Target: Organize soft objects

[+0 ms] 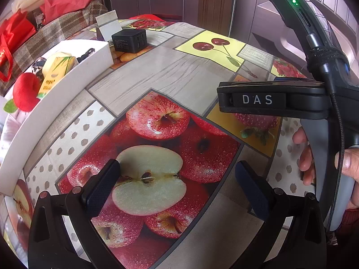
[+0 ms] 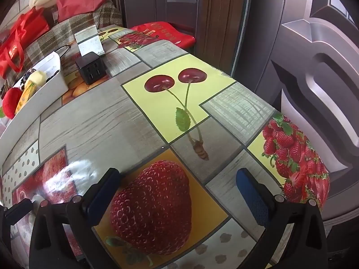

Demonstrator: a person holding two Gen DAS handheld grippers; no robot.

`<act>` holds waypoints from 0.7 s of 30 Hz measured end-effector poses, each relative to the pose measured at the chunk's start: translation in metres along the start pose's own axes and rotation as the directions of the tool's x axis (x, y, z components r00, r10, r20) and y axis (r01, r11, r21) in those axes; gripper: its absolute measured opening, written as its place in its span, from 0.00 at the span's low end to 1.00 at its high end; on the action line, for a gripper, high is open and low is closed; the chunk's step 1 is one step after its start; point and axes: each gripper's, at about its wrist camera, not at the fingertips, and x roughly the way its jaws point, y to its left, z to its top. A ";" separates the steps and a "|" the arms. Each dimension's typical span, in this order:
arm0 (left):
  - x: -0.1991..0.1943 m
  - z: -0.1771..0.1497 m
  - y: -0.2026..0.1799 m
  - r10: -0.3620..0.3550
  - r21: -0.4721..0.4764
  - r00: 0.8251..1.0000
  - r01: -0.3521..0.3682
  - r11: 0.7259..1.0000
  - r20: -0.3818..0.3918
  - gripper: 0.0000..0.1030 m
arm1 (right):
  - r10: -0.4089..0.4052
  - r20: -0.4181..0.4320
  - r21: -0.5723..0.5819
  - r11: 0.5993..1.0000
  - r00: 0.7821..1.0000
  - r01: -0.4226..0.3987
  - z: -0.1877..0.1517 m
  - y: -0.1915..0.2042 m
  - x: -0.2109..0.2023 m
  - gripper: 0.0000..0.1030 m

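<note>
A white box (image 1: 67, 94) stands at the table's left side and holds soft toys: a red plush apple (image 1: 25, 94) with a green leaf, a yellow plush carton (image 1: 57, 69) and a black-and-white plush behind it. The same box (image 2: 44, 89) and red plush apple (image 2: 11, 103) show far left in the right wrist view. My left gripper (image 1: 177, 183) hangs open over the printed apples of the tablecloth, nothing between its fingers. My right gripper (image 2: 177, 188) is open too, above the printed strawberry, away from the box. The right tool's body (image 1: 314, 98) fills the right of the left wrist view, a hand (image 1: 350, 168) on its handle.
A black charger block (image 1: 130, 40) and a small white card stand (image 1: 107, 25) sit at the table's far side. Red bags (image 1: 13, 38) and a checked cushion (image 1: 56, 29) lie beyond the left edge. A red bag (image 2: 166, 33) sits by the far end. Doors close off the right.
</note>
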 end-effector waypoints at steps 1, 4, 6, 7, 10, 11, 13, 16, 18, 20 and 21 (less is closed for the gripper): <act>0.000 0.000 0.000 0.000 0.000 1.000 0.000 1.000 0.000 0.99 | 0.001 0.000 -0.001 1.000 1.000 -0.001 0.000 0.000 0.000 1.00; 0.000 0.000 0.000 0.000 0.000 1.000 0.000 1.000 0.000 0.99 | 0.001 0.000 0.000 1.000 1.000 -0.001 0.000 0.001 0.000 1.00; 0.000 0.000 0.000 0.000 0.000 1.000 0.000 1.000 0.000 0.99 | 0.002 0.000 0.000 1.000 1.000 -0.002 0.000 0.001 0.000 1.00; 0.000 0.000 0.000 0.000 0.000 1.000 0.000 1.000 0.000 0.99 | 0.002 0.000 0.000 1.000 1.000 -0.002 0.000 0.002 0.000 1.00; 0.000 0.000 0.000 0.000 0.000 1.000 0.000 1.000 0.000 0.99 | 0.003 -0.001 -0.004 1.000 1.000 -0.003 0.000 0.004 0.000 1.00; 0.000 0.000 0.000 0.000 0.000 1.000 0.000 1.000 0.000 0.99 | 0.004 0.000 -0.005 1.000 1.000 -0.004 0.000 0.004 0.000 1.00; 0.000 0.000 0.000 0.000 0.000 1.000 0.000 1.000 0.000 0.99 | 0.005 0.000 -0.005 1.000 1.000 -0.005 0.000 0.004 0.000 1.00; 0.000 0.000 0.000 0.000 0.000 1.000 0.000 1.000 0.000 0.99 | 0.005 0.000 -0.005 1.000 1.000 -0.005 -0.001 0.005 -0.001 1.00; 0.000 0.000 0.000 0.000 0.000 1.000 0.000 1.000 0.000 0.99 | 0.006 0.000 -0.008 1.000 1.000 -0.006 -0.001 0.007 -0.001 1.00; 0.000 0.000 0.000 0.000 0.000 1.000 0.000 1.000 0.000 0.99 | 0.008 -0.001 -0.009 1.000 1.000 -0.008 -0.001 0.007 -0.001 1.00; 0.000 0.000 0.000 0.000 0.000 1.000 0.000 1.000 0.000 0.99 | 0.008 -0.001 -0.009 1.000 1.000 -0.008 -0.001 0.007 -0.001 1.00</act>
